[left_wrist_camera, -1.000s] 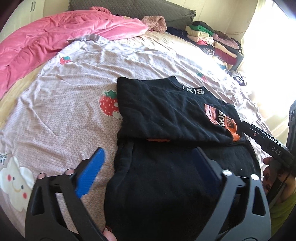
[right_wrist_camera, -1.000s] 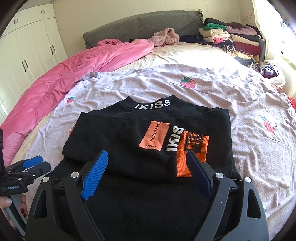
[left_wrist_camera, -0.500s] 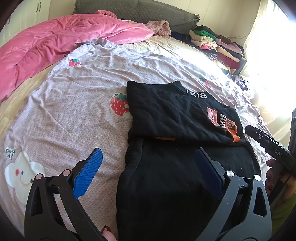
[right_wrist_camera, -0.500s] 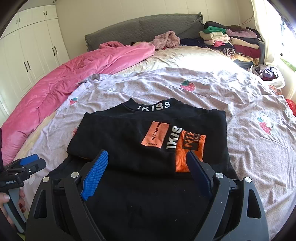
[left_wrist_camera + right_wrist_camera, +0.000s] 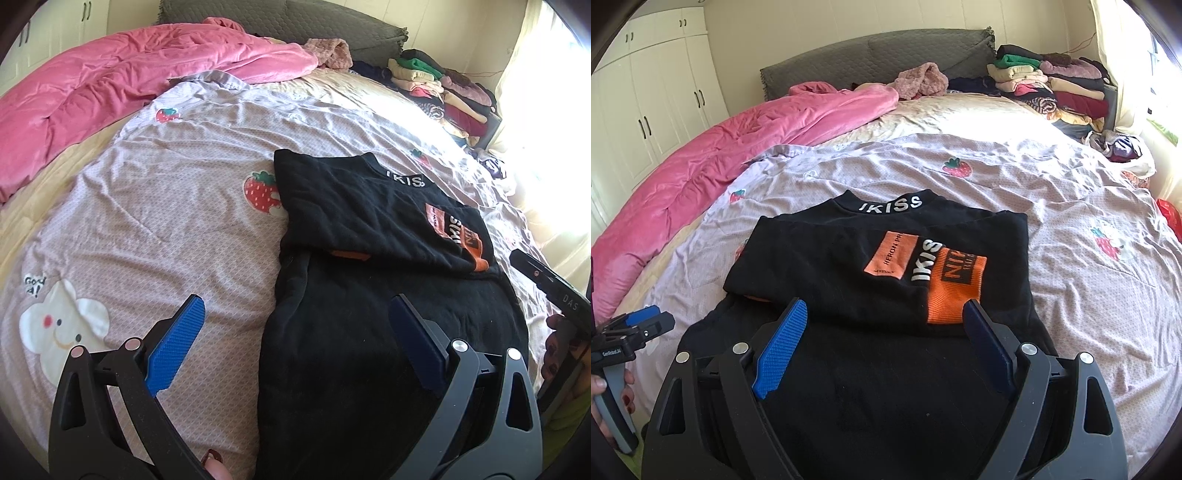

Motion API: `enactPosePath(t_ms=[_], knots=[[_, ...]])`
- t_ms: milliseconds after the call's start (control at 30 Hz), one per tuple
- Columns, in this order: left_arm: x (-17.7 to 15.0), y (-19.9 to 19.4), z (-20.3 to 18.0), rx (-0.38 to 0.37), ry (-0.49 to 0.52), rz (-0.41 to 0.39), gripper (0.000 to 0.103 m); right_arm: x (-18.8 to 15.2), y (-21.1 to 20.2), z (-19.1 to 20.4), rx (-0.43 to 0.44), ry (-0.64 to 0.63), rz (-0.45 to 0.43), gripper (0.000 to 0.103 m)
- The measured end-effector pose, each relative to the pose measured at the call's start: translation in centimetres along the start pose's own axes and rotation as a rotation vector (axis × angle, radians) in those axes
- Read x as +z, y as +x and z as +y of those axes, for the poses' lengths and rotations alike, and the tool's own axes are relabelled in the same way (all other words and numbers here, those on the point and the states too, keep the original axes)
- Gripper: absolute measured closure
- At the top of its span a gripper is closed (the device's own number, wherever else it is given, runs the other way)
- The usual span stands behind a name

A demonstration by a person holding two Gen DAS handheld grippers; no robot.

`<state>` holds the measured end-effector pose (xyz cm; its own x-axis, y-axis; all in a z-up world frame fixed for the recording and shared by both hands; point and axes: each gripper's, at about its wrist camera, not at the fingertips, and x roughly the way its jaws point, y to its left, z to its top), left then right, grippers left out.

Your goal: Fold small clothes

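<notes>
Most of your view is the bed (image 5: 1071, 206), its strawberry-print sheet (image 5: 166, 206) spread wide, a pink quilt (image 5: 738, 147) bunched along one side and stacked clothes (image 5: 1052, 81) by the headboard. On the sheet lies the black shirt (image 5: 849, 258), top part folded down over the lower part, collar lettering facing away from you. Your left tool (image 5: 295, 350) hangs over the shirt's left edge, blue pads spread wide, gripping nothing. Your right tool (image 5: 886, 347) hovers above the shirt's lower part, equally wide, empty.

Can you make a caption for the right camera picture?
Open right gripper above a half-folded black top on the bed.
</notes>
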<state>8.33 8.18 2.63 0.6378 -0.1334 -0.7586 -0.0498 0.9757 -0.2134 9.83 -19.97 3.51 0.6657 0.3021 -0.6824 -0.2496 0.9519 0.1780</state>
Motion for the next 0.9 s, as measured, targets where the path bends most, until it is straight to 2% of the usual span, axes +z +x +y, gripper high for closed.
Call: enactPosePath(t_ms=[900], knots=[[-4.8,-1.6,1.6,0.056,-0.021,0.035,0.010,-5.2,-3.4,-1.9,-0.043,-0.012,0.030,0.018]])
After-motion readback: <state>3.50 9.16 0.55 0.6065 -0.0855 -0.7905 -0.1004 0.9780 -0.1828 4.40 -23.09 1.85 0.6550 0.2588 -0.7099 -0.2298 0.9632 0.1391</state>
